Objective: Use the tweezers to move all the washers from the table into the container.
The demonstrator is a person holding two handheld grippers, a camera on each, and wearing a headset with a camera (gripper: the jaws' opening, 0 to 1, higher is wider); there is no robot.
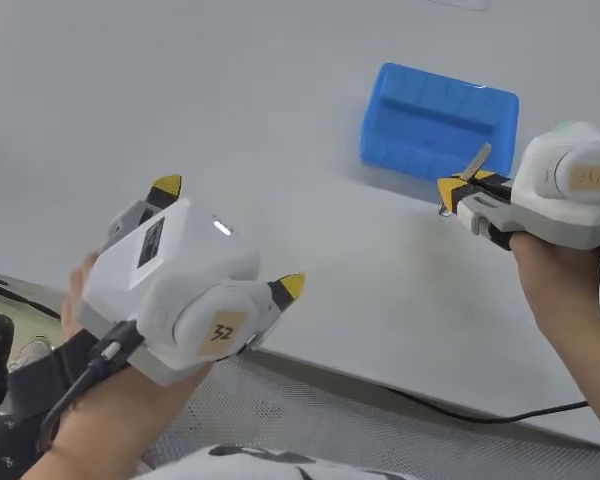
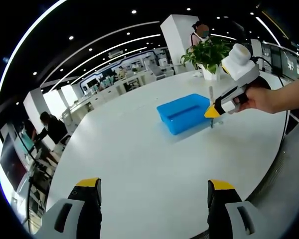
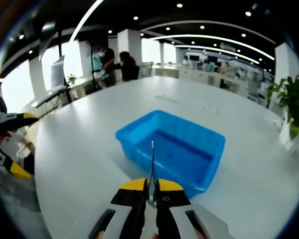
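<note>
tweezers (image 3: 151, 164) pinched tight in the right tool (image 3: 150, 191), near the blue container (image 3: 189, 124); left tool (image 2: 154, 184) spread wide, empty.

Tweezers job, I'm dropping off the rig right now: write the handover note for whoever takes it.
The left claw is open and empty, over the near part of the table.
The right claw is shut on the tweezers, whose tips point at the blue container from just beside its near wall.
The washers are too small to make out on the table or in the container, so done and left cannot be told.
Next, probably: scan the table for washers, then pick them up with the tweezers.
</note>
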